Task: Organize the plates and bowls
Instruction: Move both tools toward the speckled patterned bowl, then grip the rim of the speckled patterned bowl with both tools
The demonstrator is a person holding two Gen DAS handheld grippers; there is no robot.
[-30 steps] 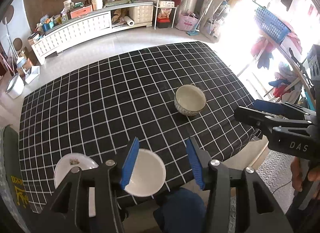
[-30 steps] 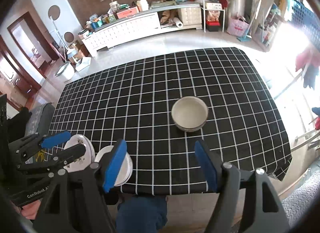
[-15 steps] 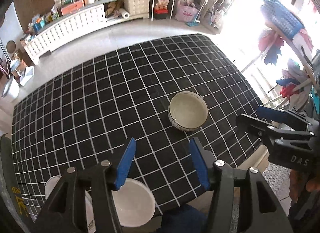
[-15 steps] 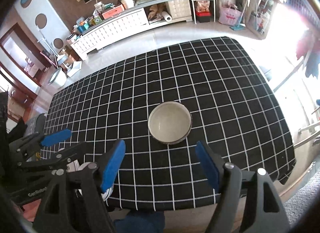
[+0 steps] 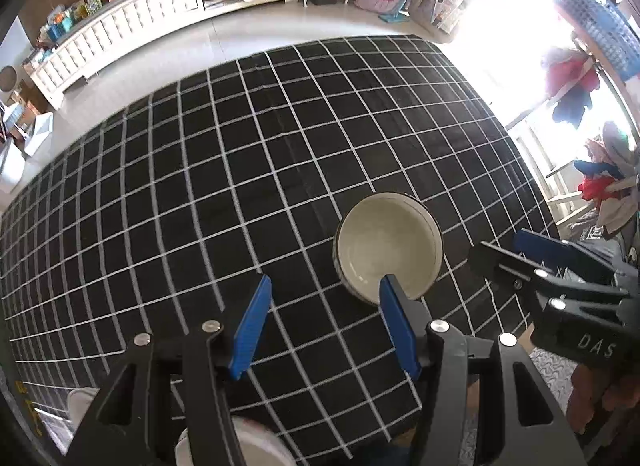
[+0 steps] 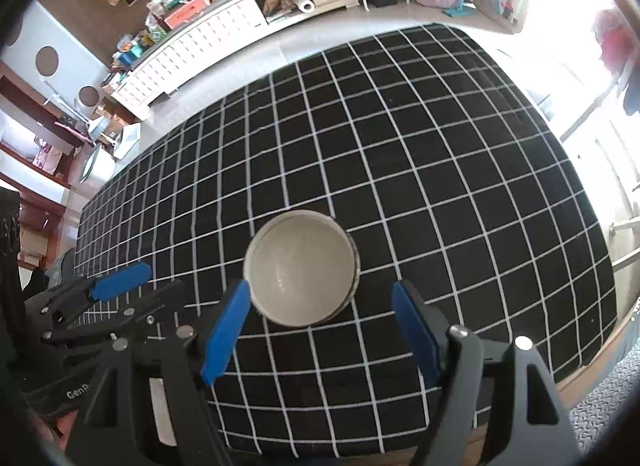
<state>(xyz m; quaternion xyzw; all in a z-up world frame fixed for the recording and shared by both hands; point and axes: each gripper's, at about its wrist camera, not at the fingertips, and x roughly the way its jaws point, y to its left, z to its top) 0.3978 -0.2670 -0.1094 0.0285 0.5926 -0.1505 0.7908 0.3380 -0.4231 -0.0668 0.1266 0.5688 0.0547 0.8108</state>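
**Both grippers closed in on the bowl**

Over the last second I had swung both grippers away from the white plates [image 5: 256, 446] at the near left edge and toward the cream ceramic bowl with the dark patterned rim [image 6: 301, 268], which sat right of centre on the black checked worktop [image 6: 440, 185]. The right gripper [image 6: 320, 326] framed it, fingers spread wide and empty. The left gripper [image 5: 324, 326] hung beside it, equally open. I judged the bowl the next pick.
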